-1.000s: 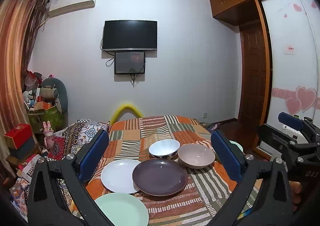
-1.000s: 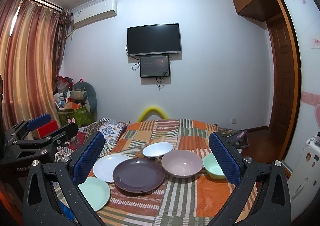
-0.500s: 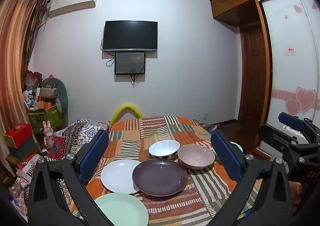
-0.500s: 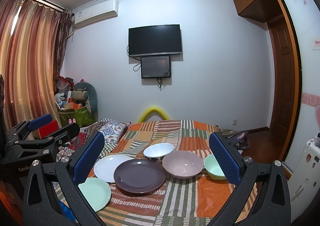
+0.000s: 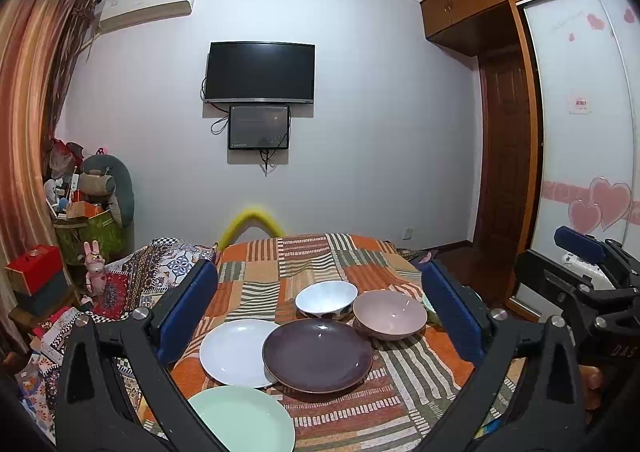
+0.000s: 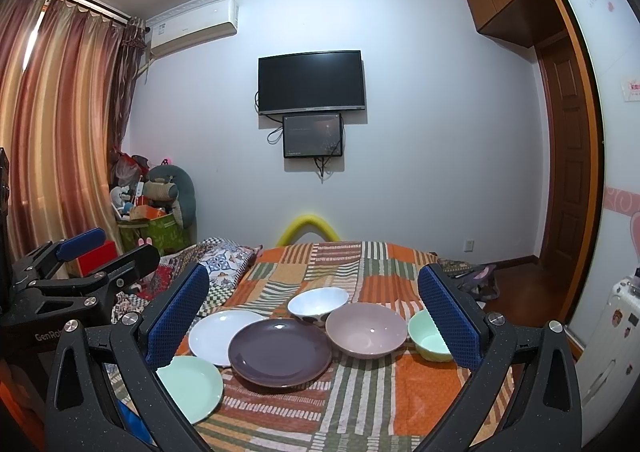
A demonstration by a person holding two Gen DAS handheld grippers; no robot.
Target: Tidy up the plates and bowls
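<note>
Patchwork bedspread (image 6: 372,408) carries scattered dishes; both grippers, left (image 5: 320,316) and right (image 6: 316,312), hover agape and empty; approach the near mint plate (image 6: 192,388) low, pinching its rim squarely.

we see a woven patchwork cloth (image 6: 372,392) under everything, matt and striped. on it the dark purple plate (image 6: 280,352) is smooth and glossy, as is the pink bowl (image 6: 366,328) just right of it. each tool has matt black speckled arms, blue textured pads (image 6: 450,316) and shiny metal screws (image 6: 495,318).
</note>
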